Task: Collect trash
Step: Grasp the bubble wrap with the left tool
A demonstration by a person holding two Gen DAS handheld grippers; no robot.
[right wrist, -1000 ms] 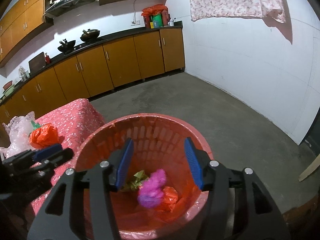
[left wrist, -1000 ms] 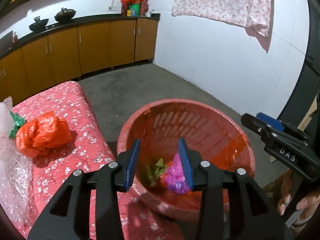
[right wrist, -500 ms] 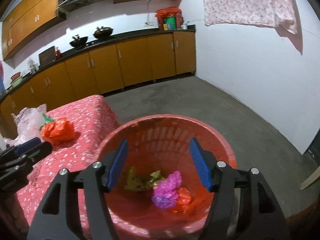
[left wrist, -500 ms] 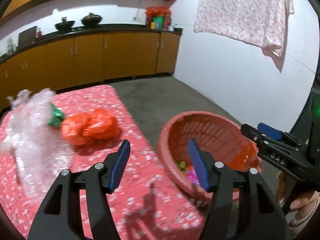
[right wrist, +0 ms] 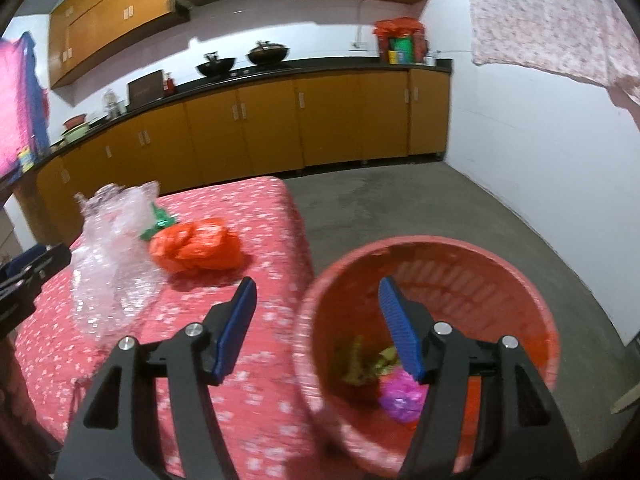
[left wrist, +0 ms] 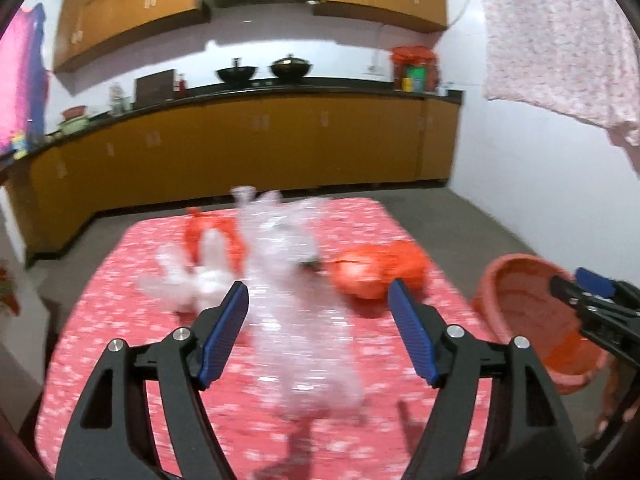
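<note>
A clear bubble-wrap sheet [left wrist: 296, 288] lies on the red flowered table [left wrist: 120, 360], also in the right wrist view [right wrist: 116, 252]. An orange plastic bag [left wrist: 376, 270] lies right of it [right wrist: 198, 246], with a green scrap [right wrist: 158, 222] beside it. A second orange piece [left wrist: 200, 230] lies farther back. My left gripper [left wrist: 320, 332] is open and empty over the bubble wrap. My right gripper [right wrist: 318, 322] is open and empty at the rim of the red basket [right wrist: 500, 276], which holds pink [right wrist: 400, 396] and green [right wrist: 360, 364] trash.
The basket [left wrist: 516, 280] stands off the table's right edge on the grey floor [right wrist: 400, 200]. Orange kitchen cabinets [right wrist: 280, 128] line the back wall. A flowered cloth [right wrist: 552, 12] hangs on the white wall at the right.
My left gripper has swung left from the basket to over the table, now facing the bubble wrap. My right gripper has shifted left, its view now taking in the table edge. Both stay open.
</note>
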